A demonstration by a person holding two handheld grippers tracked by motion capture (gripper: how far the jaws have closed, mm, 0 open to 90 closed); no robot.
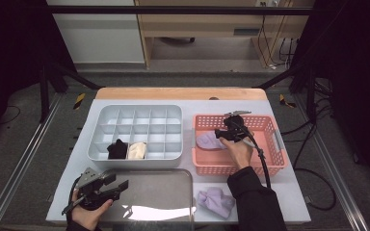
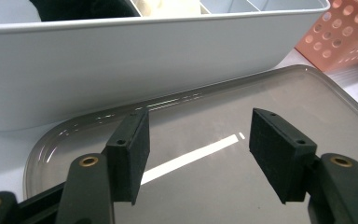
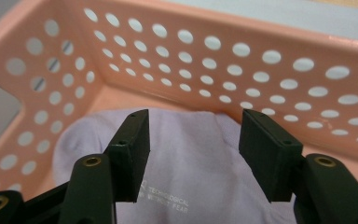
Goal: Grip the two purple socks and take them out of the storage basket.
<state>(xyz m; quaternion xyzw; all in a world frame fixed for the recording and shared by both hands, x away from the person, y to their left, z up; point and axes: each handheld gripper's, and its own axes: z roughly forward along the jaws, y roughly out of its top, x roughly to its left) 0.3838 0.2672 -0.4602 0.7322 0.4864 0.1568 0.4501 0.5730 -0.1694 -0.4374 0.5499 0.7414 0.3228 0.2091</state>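
basket walls [image 3: 242,51] hem sock [image 3: 191,154], open above

Left tongs [image 1: 117,185] level, jaws apart, right tongs [image 1: 220,134] angled down, jaws apart

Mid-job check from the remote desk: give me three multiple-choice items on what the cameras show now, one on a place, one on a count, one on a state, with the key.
1. Where is the lilac sock under the right gripper?
A. On the grey tray
B. In the pink basket
C. In the divided organiser

2. How many organiser compartments hold something?
A. None
B. Two
C. Five

3. How do the left gripper's jaws stand?
A. Apart, nothing between them
B. Clamped on a sock
C. Clamped on the tray rim

Key: 1 B, the right gripper view shows the sock against the perforated pink walls. 2 B, the high view shows a black item and a cream item side by side in the front row. 3 A, the left gripper view shows bare grey tray through the gap.
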